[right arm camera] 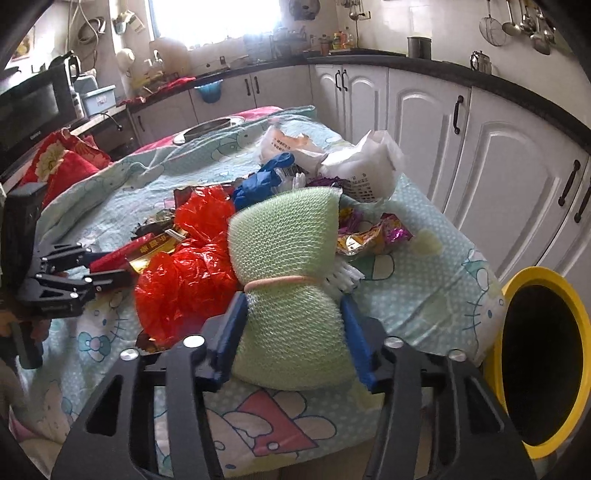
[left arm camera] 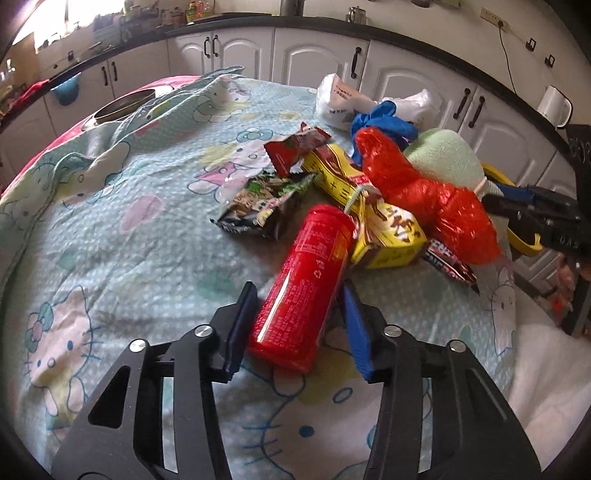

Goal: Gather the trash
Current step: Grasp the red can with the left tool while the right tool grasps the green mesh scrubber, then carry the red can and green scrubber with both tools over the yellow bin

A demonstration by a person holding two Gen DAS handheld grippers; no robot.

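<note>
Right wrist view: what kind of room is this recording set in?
A home kitchen, most likely: white cabinets under a dark counter, ladles hanging on the wall, and a kettle. The trash lies on a table under a cartoon cloth.

Kitchen. White arched-panel cabinets [right arm camera: 424, 122] with black handles under dark countertop [left arm camera: 369, 27]. Bright window [right arm camera: 214, 18] washes out back wall. Ladles [right arm camera: 517, 22] hang right. Table under cartoon-cat cloth [left arm camera: 110, 221].
</note>
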